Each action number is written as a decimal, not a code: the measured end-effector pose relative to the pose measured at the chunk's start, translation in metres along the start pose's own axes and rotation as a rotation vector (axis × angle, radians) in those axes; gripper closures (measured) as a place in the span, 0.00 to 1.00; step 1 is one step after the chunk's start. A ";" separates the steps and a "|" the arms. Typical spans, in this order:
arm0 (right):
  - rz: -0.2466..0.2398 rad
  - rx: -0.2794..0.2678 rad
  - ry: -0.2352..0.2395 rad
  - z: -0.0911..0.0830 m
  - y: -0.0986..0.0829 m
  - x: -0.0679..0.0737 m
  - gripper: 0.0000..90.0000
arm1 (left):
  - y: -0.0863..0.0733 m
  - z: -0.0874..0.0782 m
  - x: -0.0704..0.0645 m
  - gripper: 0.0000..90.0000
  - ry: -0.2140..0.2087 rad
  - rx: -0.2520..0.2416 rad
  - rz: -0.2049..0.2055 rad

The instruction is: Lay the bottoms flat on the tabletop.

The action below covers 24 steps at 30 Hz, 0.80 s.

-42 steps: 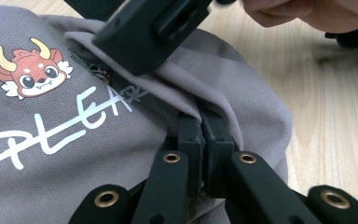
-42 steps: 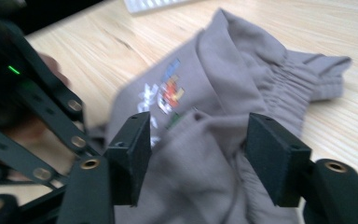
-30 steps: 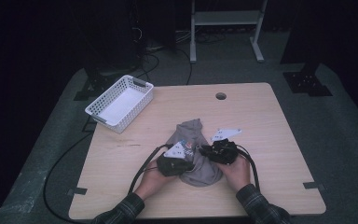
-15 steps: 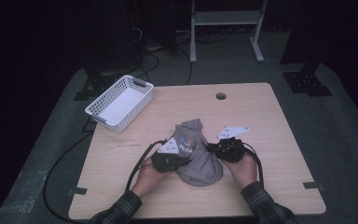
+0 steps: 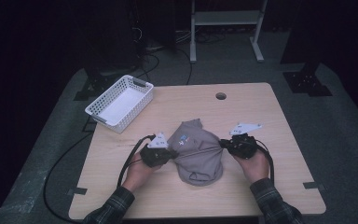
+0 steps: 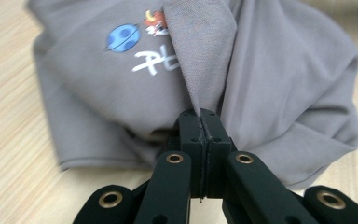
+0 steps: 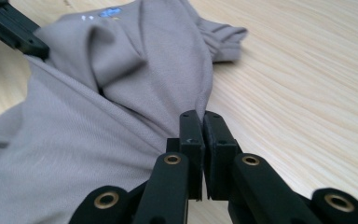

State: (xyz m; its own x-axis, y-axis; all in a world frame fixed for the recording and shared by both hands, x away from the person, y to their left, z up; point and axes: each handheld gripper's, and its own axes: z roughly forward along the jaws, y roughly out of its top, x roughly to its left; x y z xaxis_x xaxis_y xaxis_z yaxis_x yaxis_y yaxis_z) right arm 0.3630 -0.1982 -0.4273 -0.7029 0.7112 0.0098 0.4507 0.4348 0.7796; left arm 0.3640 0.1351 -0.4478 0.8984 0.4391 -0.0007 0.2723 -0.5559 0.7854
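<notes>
The person is wearing plaid sleeves, dark with pale lines. Each black tool, left tool (image 5: 171, 154) and right tool (image 5: 222, 144), is carrying a grey three-cornered plate, brass-ringed screw holes, and is trailing a black cable.

A lab-like recording room: a bare wooden table (image 5: 270, 121) on grey carpet, dark surroundings, trailing floor cables (image 5: 60, 158).

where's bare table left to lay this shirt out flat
The widest bare stretch of the table lies beyond the grey shirt, from the white basket across to the right edge, broken by the small round hole. A narrower strip runs along the near edge. It is crowded mid-table, where the left hand-held gripper and right hand-held gripper pinch the shirt.
</notes>
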 end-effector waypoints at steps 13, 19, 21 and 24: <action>0.038 0.021 -0.066 -0.010 -0.009 -0.022 0.98 | -0.007 -0.022 0.022 1.00 0.084 0.001 -0.033; 0.064 0.020 -0.096 -0.017 -0.014 -0.035 0.98 | -0.012 -0.032 0.032 1.00 0.111 -0.007 -0.065; 0.080 0.017 -0.104 -0.019 -0.016 -0.040 0.98 | -0.013 -0.034 0.035 1.00 0.120 -0.004 -0.072; 0.097 0.018 -0.130 -0.024 -0.019 -0.049 0.98 | -0.016 -0.037 0.040 1.00 0.140 0.001 -0.084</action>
State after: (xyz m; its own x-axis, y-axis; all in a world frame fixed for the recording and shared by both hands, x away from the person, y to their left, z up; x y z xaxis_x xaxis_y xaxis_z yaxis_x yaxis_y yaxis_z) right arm 0.3754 -0.2542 -0.4282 -0.5791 0.8152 0.0028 0.5238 0.3694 0.7676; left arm 0.3828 0.1878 -0.4370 0.8156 0.5783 0.0202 0.3451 -0.5140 0.7853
